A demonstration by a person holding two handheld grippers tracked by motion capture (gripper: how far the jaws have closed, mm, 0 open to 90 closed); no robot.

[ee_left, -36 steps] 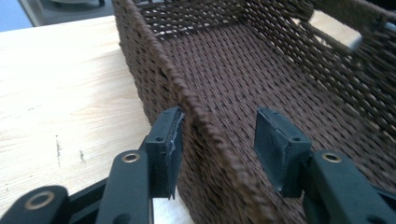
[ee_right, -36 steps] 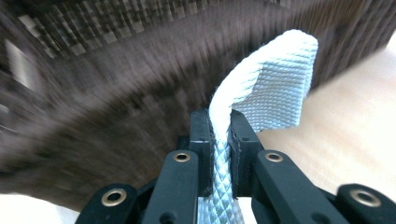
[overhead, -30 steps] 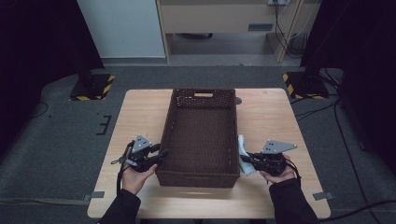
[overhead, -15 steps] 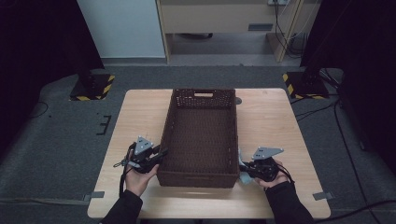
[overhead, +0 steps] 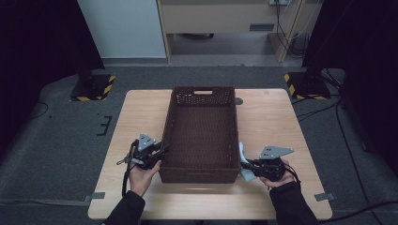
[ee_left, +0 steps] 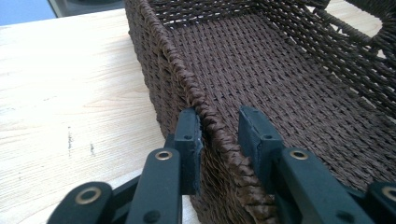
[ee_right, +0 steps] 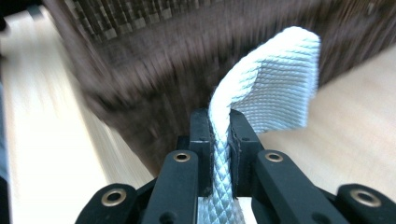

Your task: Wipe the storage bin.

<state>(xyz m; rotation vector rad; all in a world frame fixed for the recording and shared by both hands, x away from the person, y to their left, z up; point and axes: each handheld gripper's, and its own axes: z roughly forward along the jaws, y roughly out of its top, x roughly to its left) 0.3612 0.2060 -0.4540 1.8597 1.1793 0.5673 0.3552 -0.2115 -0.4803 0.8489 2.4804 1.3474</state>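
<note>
A dark brown woven basket (overhead: 202, 91) stands lengthwise in the middle of the wooden table (overhead: 141, 117), with nothing in it. My left gripper (overhead: 164, 149) is at its near left wall. In the left gripper view the jaws (ee_left: 219, 126) straddle the braided rim (ee_left: 212, 123), one pad outside and one inside. They have just been closing and now pinch the rim. My right gripper (overhead: 245, 166) sits by the near right corner, shut on a white woven strap (overhead: 242, 152). In the right gripper view the strap (ee_right: 275, 79) curls up from between the jaws (ee_right: 219, 123), in front of the blurred basket wall (ee_right: 163, 60).
Bare tabletop lies on both sides of the basket and along the near edge (overhead: 206, 206). Yellow-and-black stand bases (overhead: 94, 86) (overhead: 305, 84) sit on the floor beyond the far corners. A cabinet (overhead: 220, 18) stands behind the table.
My right gripper has shifted a little toward the near edge, carrying the white strap along. The left hand has stayed at the basket's left wall.
</note>
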